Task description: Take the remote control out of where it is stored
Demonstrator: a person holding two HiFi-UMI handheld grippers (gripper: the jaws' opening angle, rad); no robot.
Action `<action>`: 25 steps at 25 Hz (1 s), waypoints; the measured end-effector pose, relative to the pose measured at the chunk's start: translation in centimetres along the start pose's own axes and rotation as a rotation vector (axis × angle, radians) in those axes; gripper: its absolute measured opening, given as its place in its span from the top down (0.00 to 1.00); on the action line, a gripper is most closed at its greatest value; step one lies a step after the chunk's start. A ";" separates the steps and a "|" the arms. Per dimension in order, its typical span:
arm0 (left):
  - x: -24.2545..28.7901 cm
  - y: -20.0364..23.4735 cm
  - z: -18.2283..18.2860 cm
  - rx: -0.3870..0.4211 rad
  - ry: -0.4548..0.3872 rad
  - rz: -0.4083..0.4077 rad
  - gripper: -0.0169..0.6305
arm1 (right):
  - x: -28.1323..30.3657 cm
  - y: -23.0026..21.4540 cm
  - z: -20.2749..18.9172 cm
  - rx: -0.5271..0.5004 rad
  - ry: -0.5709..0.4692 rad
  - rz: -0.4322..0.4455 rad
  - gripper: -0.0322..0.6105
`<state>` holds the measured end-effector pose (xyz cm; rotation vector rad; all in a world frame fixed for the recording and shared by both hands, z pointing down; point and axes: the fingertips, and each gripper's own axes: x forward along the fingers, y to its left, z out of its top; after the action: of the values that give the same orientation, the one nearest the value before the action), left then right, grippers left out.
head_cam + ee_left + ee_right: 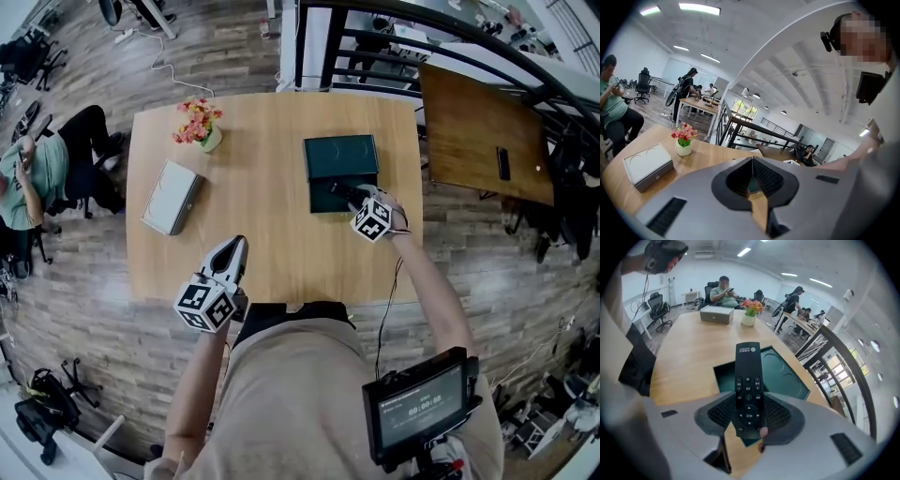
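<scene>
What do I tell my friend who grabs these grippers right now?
Left gripper: jaws together, nothing in them, hanging over the near edge of the table.
Right gripper: shut on the remote control, which points up and away from it.
Things: the green box lies open on the table, straight below the remote.
Done: box open, remote gripped and seemingly clear of the tray.
Left: probably carry the remote away from the box and set it on bare table.
</scene>
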<state>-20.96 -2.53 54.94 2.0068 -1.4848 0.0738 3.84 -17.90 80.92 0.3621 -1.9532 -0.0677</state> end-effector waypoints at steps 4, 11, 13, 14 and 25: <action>-0.1 0.2 0.7 0.018 0.004 -0.038 0.96 | -4.6 -1.1 3.3 0.108 -0.086 -0.027 0.66; 0.1 1.4 2.1 0.019 -0.009 -0.072 0.96 | -12.0 -2.3 8.7 0.231 -0.210 -0.045 0.66; 0.3 1.5 2.6 0.009 -0.012 -0.086 0.96 | -13.7 -2.8 9.7 0.253 -0.241 -0.055 0.66; 0.5 1.5 2.9 0.004 -0.012 -0.095 0.96 | -14.5 -3.0 10.1 0.267 -0.255 -0.057 0.66; 1.0 2.1 6.7 -0.060 -0.036 -0.191 0.97 | -23.4 -3.4 15.5 0.284 -0.379 -0.122 0.66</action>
<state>-24.55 -7.20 50.99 2.0999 -1.2947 -0.0862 -1.04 -16.37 53.11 0.6968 -2.3194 0.0680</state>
